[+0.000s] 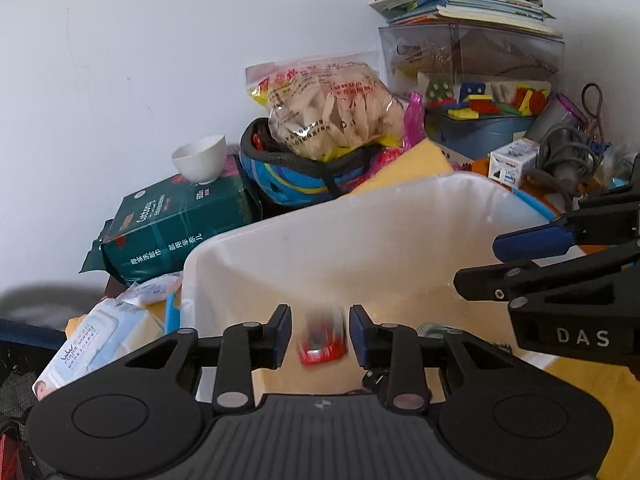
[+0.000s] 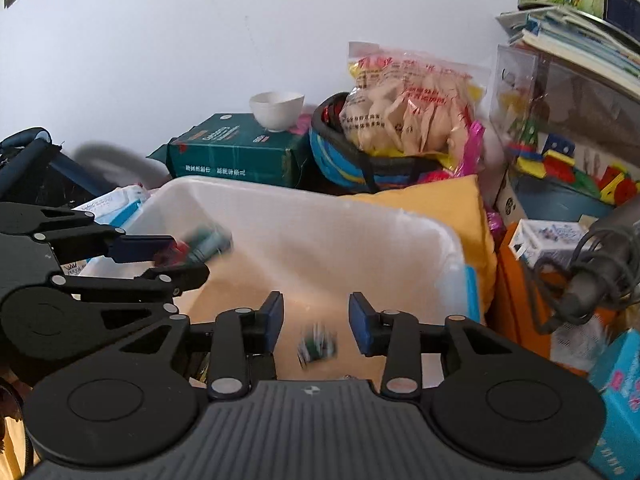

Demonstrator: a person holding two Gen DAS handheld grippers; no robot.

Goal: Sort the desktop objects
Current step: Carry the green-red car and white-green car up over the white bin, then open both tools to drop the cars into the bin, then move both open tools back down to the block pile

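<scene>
Both of my grippers hang over a white plastic bin (image 1: 304,216) (image 2: 280,196). In the left wrist view, a blurred red toy car (image 1: 322,344) is between the blue pads of my left gripper (image 1: 320,314). There is a gap on each side of it, so the jaws stand open. In the right wrist view, my right gripper (image 2: 315,300) is open too. A small blurred green and white object (image 2: 318,346) lies loose between its pads. My right gripper (image 1: 484,260) enters the left wrist view from the right. My left gripper (image 2: 188,258) shows at the left, the car (image 2: 204,244) at its tips.
Behind the bin are a green package (image 1: 176,224) with a white bowl (image 1: 199,158) on it and a blue helmet (image 1: 288,184) holding a snack bag (image 1: 332,108). At the right are a clear box of coloured blocks (image 1: 480,80), books, a tin and a hair dryer (image 2: 596,280). A wipes pack (image 1: 88,344) lies at the left.
</scene>
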